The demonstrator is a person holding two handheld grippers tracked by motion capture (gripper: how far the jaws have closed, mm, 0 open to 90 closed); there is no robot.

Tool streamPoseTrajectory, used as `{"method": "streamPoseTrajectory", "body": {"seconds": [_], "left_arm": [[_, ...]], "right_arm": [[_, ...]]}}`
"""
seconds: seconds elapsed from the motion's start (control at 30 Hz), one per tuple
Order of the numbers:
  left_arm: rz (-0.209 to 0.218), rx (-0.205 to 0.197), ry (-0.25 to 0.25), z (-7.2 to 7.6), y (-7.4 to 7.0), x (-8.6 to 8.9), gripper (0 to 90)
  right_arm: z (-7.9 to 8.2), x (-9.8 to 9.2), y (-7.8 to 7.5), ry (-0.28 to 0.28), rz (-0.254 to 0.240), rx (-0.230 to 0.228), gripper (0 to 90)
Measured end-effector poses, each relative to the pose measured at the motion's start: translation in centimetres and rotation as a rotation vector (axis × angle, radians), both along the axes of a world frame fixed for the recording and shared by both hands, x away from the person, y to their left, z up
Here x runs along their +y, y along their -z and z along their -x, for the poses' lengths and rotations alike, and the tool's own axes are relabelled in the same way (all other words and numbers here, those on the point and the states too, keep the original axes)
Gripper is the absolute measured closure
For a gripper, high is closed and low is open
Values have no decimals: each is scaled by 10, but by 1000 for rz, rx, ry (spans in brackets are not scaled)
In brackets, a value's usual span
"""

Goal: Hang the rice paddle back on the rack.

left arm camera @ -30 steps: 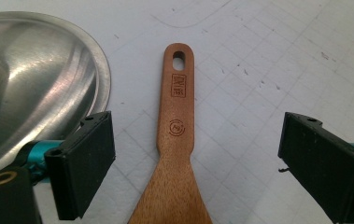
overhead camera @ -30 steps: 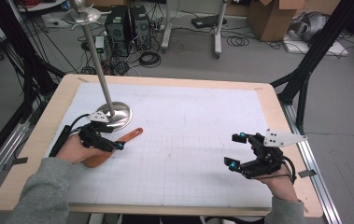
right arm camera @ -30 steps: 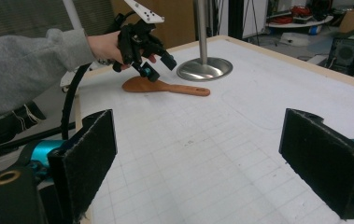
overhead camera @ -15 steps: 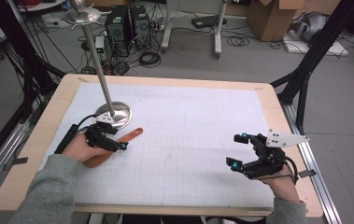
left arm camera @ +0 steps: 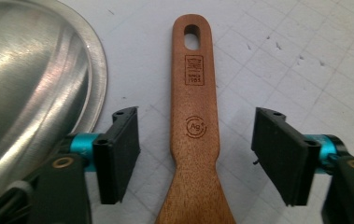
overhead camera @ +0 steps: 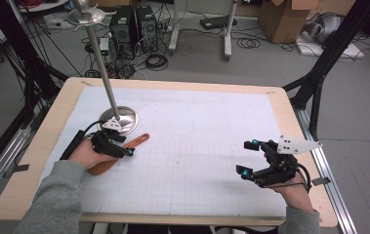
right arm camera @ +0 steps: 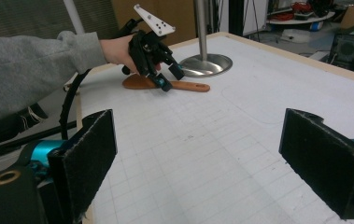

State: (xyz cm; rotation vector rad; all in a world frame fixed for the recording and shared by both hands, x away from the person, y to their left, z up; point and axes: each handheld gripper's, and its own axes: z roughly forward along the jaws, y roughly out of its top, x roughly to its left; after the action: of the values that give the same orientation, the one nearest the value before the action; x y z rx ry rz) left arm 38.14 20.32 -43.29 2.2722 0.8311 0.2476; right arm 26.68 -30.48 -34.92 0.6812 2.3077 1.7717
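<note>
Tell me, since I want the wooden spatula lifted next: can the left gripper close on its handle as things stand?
Probably yes. The left gripper straddles the wooden spatula, its jaws just closing, a gap left on both sides. The metal stand base lies beside it, clear of the handle.

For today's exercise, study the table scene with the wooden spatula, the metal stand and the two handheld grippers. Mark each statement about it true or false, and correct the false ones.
1. The left gripper has its jaws on either side of the wooden spatula handle. True; the jaws have just been closing, but gaps remain on both sides.
2. The spatula lies on top of the metal stand base. False; it lies on the white mat beside the base.
3. The right gripper holds a spoon. False; its jaws stand open with nothing between them.
4. The spatula handle has a hanging hole at its end. True.
5. A pole rises from the round base. True.
</note>
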Motion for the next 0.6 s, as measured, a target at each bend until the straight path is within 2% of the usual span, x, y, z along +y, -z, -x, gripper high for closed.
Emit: {"method": "streamPoseTrajectory", "body": {"seconds": [0.27,0.6], "left_arm": [[-37,-31,-13,2,-1,-3,466],[-40,-38,4,5,-1,-6,590]], "right_arm": [[1,2,0,-14,6,2,100],[1,3,0,-18,13,7,100]]}}
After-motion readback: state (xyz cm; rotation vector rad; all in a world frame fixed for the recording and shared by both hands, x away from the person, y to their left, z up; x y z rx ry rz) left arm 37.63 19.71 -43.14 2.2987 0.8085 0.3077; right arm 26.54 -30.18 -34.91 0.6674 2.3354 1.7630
